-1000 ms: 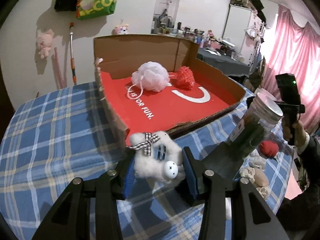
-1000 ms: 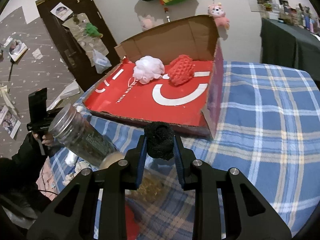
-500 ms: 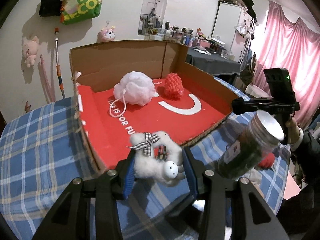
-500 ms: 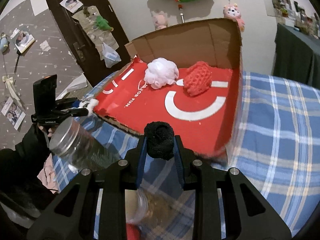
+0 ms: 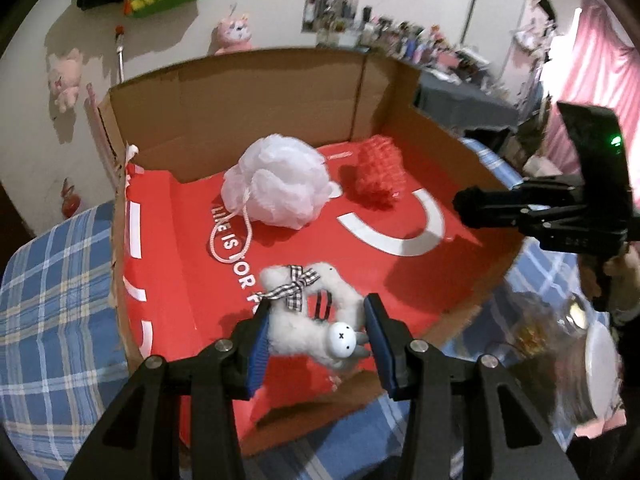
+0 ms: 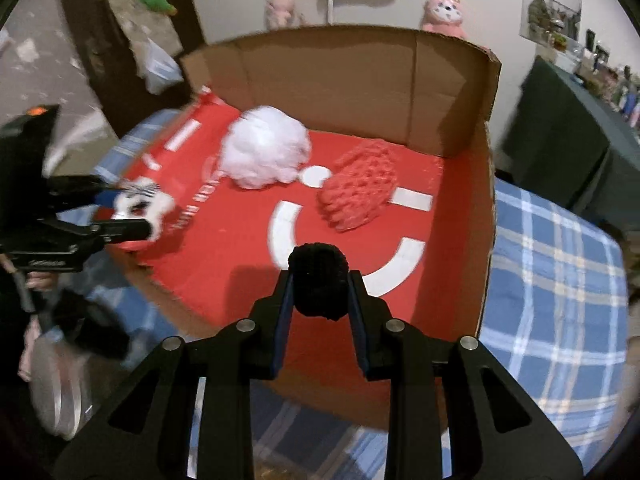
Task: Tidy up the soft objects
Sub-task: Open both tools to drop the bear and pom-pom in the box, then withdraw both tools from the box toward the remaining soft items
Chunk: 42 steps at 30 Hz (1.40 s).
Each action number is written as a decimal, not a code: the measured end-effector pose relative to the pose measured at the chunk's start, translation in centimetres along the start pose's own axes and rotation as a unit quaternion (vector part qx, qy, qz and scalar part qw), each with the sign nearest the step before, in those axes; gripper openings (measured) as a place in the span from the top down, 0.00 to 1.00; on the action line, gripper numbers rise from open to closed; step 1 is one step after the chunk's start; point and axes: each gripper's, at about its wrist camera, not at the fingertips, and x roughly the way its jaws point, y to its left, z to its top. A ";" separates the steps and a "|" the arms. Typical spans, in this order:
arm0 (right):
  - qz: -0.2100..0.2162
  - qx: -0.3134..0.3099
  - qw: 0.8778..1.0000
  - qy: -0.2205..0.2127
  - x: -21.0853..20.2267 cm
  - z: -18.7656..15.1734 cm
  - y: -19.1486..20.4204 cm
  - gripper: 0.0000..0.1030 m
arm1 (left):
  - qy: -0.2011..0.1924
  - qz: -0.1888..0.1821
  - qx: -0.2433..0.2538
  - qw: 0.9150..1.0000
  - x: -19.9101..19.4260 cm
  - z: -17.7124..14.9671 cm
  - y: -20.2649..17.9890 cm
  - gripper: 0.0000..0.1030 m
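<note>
The left gripper point(image 5: 316, 330) is clamped on a white plush toy point(image 5: 308, 320) with a checked bow, its blue pads pressing the fluffy body from both sides above the near part of the cardboard box point(image 5: 248, 92). The right gripper point(image 6: 319, 292) is nearly closed, squeezing a black knitted bundle point(image 6: 319, 286), perhaps a rolled sock, though the dark yarn shows too little to be sure; it hangs over the box's red floor near the front edge. Deeper in the box, a white mesh bath pouf point(image 5: 276, 180) lies on the red lining with its cord looped forward, and a red mesh scrubber point(image 5: 378, 178) sits just beside it to the right. The box rests on a blue plaid tablecloth point(image 5: 52, 304). A pink plush point(image 6: 444, 14) hangs on the wall behind.
</note>
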 end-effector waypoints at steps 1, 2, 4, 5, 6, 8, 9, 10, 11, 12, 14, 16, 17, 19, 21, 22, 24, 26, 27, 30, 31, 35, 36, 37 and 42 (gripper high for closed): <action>-0.015 -0.005 1.000 0.007 0.4 0.3 0.2 0.75 | 0.004 0.006 -0.006 1.000 0.3 0.2 0.2 0.55; -0.026 -0.011 0.999 0.015 1.0 0.6 0.4 0.75 | 0.009 0.008 -0.010 1.000 0.7 0.5 0.4 0.55; -0.047 -0.021 0.998 0.028 1.9 1.2 0.7 0.75 | 0.018 0.021 -0.012 1.000 1.4 0.9 0.6 0.55; -0.058 -0.027 0.997 0.037 2.5 1.4 0.8 0.75 | 0.021 0.026 -0.013 0.999 1.7 1.0 0.8 0.54; -0.065 -0.031 0.996 0.045 2.9 1.5 0.9 0.75 | 0.026 0.029 -0.014 0.999 2.0 1.1 0.9 0.54; -0.079 -0.033 0.995 0.058 3.9 1.8 0.9 0.75 | 0.036 0.039 -0.018 0.998 2.6 1.2 1.2 0.54; -0.085 -0.034 0.994 0.063 4.2 1.9 0.9 0.75 | 0.042 0.041 -0.022 0.998 2.9 1.2 1.4 0.54; -0.088 -0.033 0.993 0.066 4.4 2.0 0.8 0.75 | 0.047 0.042 -0.024 0.998 3.2 1.3 1.5 0.54; -0.087 -0.034 0.993 0.069 4.6 2.1 0.8 0.75 | 0.051 0.042 -0.026 0.997 3.4 1.2 1.6 0.54; -0.088 -0.035 0.993 0.074 4.8 2.1 0.7 0.74 | 0.054 0.044 -0.027 0.997 3.5 1.2 1.7 0.54; -0.093 -0.036 0.992 0.076 5.0 2.2 0.6 0.74 | 0.059 0.039 -0.030 0.997 3.7 1.2 1.8 0.54; -0.092 -0.037 0.992 0.083 5.2 2.2 0.4 0.71 | 0.059 0.043 -0.034 0.997 3.7 1.3 1.9 0.52; -0.090 -0.037 0.992 0.084 5.4 2.2 0.5 0.59 | 0.059 0.043 -0.034 0.997 3.7 1.4 1.9 0.51; -0.093 -0.034 0.992 0.080 5.4 2.3 0.6 0.23 | 0.060 0.042 -0.037 0.997 3.8 1.5 1.8 0.41; -0.097 -0.038 0.992 0.069 5.2 2.5 0.8 0.20 | 0.054 0.046 -0.038 0.997 3.6 1.5 1.9 0.36; -0.104 -0.041 0.992 0.066 5.1 2.6 0.9 0.20 | 0.052 0.049 -0.038 0.997 3.5 1.6 1.8 0.33; -0.105 -0.037 0.992 0.059 4.7 2.8 1.0 0.20 | 0.046 0.050 -0.042 0.997 3.1 1.7 1.8 0.28; -0.098 -0.030 0.993 0.054 4.2 3.0 1.0 0.20 | 0.040 0.049 -0.045 0.997 2.6 1.7 1.6 0.22; -0.097 -0.030 0.994 0.050 3.8 3.0 1.1 0.20 | 0.035 0.050 -0.044 0.997 2.3 1.7 1.5 0.21; -0.100 -0.033 0.994 0.037 2.4 3.0 1.6 0.20 | 0.022 0.055 -0.042 0.997 0.9 1.7 1.0 0.18; -0.098 -0.032 0.994 0.032 1.9 2.9 1.9 0.20 | 0.017 0.056 -0.042 0.997 0.4 1.6 0.8 0.16; -0.094 -0.027 0.995 0.007 -0.9 2.5 2.9 0.20 | -0.016 0.060 -0.042 0.997 -2.7 1.2 -0.4 0.11; -0.091 -0.026 0.996 0.001 -1.7 2.3 3.3 0.20 | -0.023 0.061 -0.042 0.997 -3.3 1.1 -0.7 0.09; -0.088 -0.023 0.996 -0.007 -2.6 2.1 3.6 0.20 | -0.034 0.062 -0.042 0.997 -4.1 1.0 -1.1 0.07; -0.093 -0.020 0.994 -0.062 -8.0 0.4 6.0 0.19 | -0.090 0.064 -0.047 0.993 -9.0 -0.3 -3.4 0.01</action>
